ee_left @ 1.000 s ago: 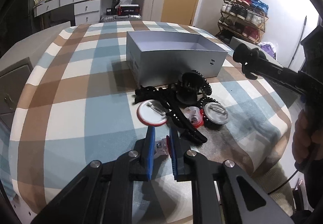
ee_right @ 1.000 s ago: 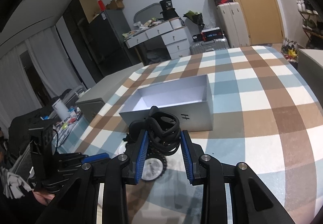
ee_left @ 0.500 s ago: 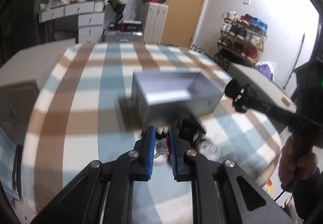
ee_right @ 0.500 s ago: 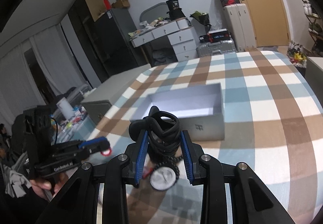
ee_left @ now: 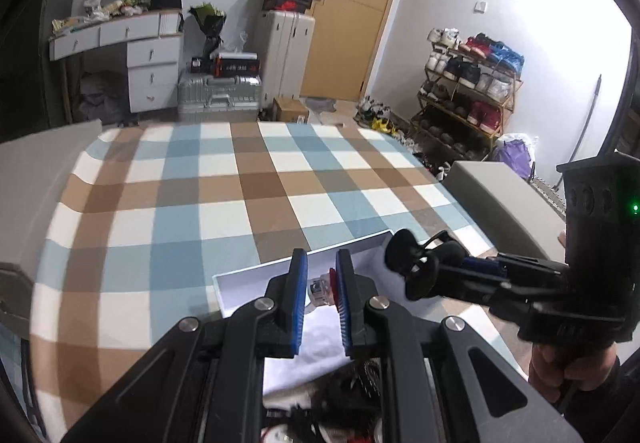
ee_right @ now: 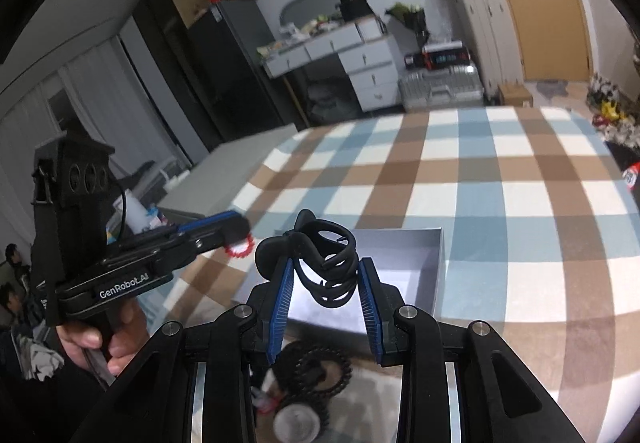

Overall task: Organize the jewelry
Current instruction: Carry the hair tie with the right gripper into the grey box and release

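Observation:
My left gripper [ee_left: 320,263] is shut on a small red and clear trinket [ee_left: 320,289], held above the near end of the open grey box [ee_left: 256,268]. The right wrist view shows this trinket [ee_right: 239,248] as a red toothed edge under the left gripper [ee_right: 236,229]. My right gripper [ee_right: 327,263] is shut on a black hair claw [ee_right: 324,267] and hovers over the box [ee_right: 438,271]. In the left wrist view, that claw [ee_left: 412,263] sticks out of the right gripper [ee_left: 460,265] over the box's right end. Nothing shows on the box's white floor.
The remaining pile of black toothed clips [ee_right: 316,371] and a round badge [ee_right: 296,423] lies on the checked tablecloth [ee_left: 240,183] in front of the box. A grey cabinet [ee_left: 500,195] stands at the table's right edge. A person's hand [ee_right: 100,339] holds the left gripper.
Both grippers rose from the pile and moved forward over the box, each keeping its item. The pile has slid to the bottom of both views.

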